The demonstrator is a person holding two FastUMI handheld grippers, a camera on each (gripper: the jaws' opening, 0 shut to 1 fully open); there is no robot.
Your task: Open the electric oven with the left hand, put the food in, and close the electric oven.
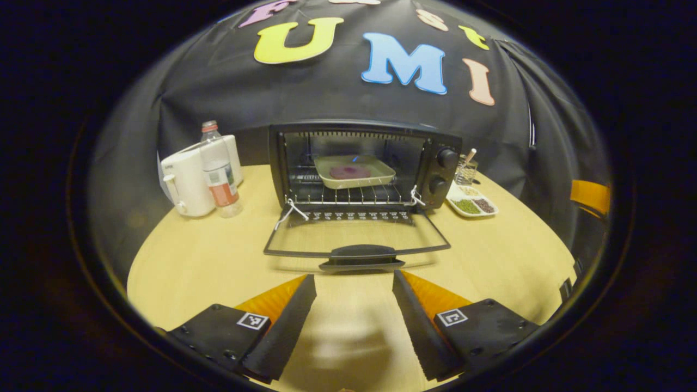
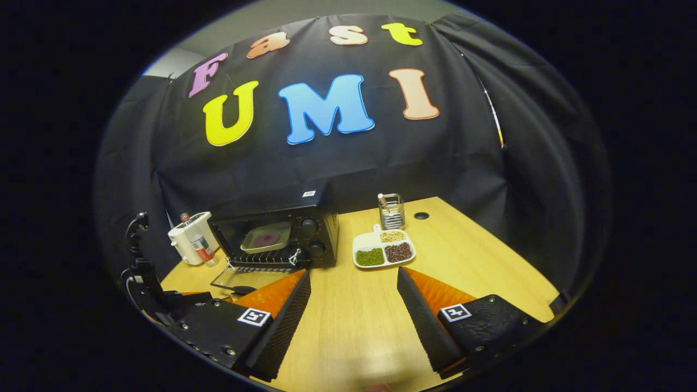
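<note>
In the left gripper view the left gripper [image 1: 354, 321] is held low over the pale wooden table [image 1: 490, 261], level and pointing straight at the black electric oven [image 1: 362, 166]. Its fingers stand wide apart with nothing between them. Just ahead of the fingertips the oven's glass door [image 1: 356, 239] lies folded down flat, its dark handle [image 1: 362, 252] nearest the gripper but not touching it. Farther ahead, on the wire rack inside the oven, sits a shallow cream tray [image 1: 354, 171] holding a round reddish piece of food [image 1: 349, 172].

In the right gripper view the right gripper [image 2: 354, 316] is held higher and farther back, angled down over the table, its fingers likewise spread wide and empty. Ahead between them lies a white divided dish [image 2: 384, 249] with green, tan and dark brown grains in separate compartments; behind the dish stands a small wire holder [image 2: 391, 213]. Ahead to the left is the open oven with the tray inside. Left of it stand a white kettle [image 2: 188, 239] and a clear plastic bottle [image 2: 200, 246].
</note>
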